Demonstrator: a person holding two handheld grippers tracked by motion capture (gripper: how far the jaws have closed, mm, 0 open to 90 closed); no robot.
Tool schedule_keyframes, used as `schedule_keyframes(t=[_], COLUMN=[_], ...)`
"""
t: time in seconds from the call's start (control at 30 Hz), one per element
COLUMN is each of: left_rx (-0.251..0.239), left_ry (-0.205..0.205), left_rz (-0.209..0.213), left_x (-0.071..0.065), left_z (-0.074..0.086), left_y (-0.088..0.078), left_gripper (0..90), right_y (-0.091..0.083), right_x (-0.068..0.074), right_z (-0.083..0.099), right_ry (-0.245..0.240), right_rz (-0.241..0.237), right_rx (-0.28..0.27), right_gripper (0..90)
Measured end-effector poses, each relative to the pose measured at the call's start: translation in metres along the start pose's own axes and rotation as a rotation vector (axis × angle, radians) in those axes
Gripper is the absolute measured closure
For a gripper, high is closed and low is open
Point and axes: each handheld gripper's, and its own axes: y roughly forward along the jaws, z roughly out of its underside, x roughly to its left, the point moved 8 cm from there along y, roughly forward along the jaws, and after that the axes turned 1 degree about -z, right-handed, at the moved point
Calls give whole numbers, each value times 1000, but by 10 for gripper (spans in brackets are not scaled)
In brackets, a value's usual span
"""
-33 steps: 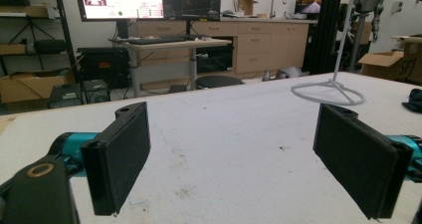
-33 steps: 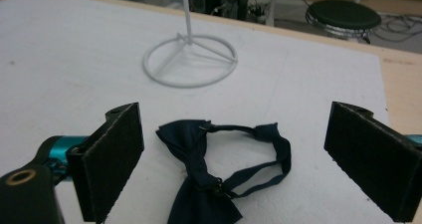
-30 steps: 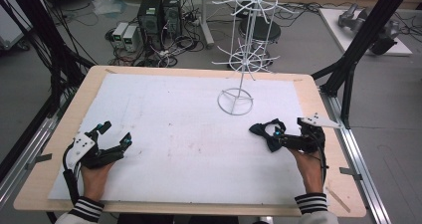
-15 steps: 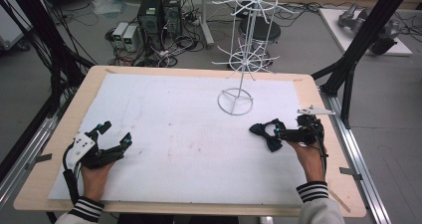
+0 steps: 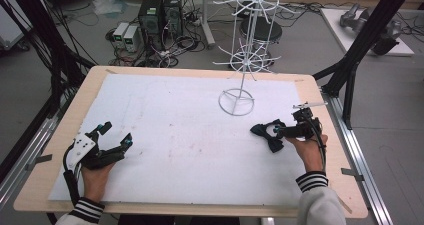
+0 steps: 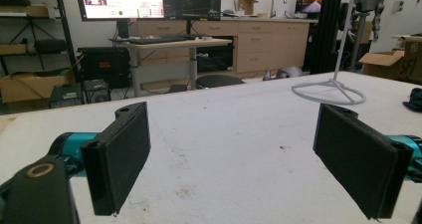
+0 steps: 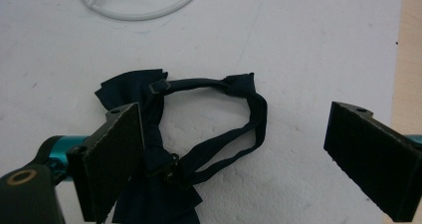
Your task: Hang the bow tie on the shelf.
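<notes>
Dark bow tie [image 7: 149,149] strap loop between right gripper [image 7: 239,154] jaws

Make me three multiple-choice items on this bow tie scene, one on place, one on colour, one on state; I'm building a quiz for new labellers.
1. Where does the bow tie lie?
A. On the white sheet, near the right gripper
B. Hanging on the wire rack
C. Beside the left gripper

2. What colour is the bow tie?
A. Red
B. Dark navy, almost black
C. White

3. How is the right gripper set?
A. Shut on the bow tie's strap
B. Shut on nothing
C. Open over the bow tie

Answers:
1 A: the high view shows it flat on the sheet, in front of the right hand.
2 B: the right gripper view shows dark cloth against the white sheet.
3 C: its fingers stand wide apart, with the strap loop lying between them.
</notes>
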Motion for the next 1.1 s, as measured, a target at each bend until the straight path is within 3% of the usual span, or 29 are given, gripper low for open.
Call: schedule_keyframes(t=[0.17, 0.6, 0.7, 1.1], left_rx=[1, 3, 3, 3], left_ry=[0, 3, 3, 1], left_rz=[0, 0, 0, 0], left_x=[0, 0, 0, 0], left_z=[0, 0, 0, 0], left_y=[0, 0, 0, 0], left_gripper=[153, 152, 153, 153], right_y=[9, 19, 23, 26], right_x=[-2, -6, -6, -6], right_z=[2, 4, 6, 8], right_ry=[27, 43, 72, 112], right_rz=[-18, -25, -27, -29], right_rx=[55, 101, 122, 173], right_gripper=[116, 170, 188, 298])
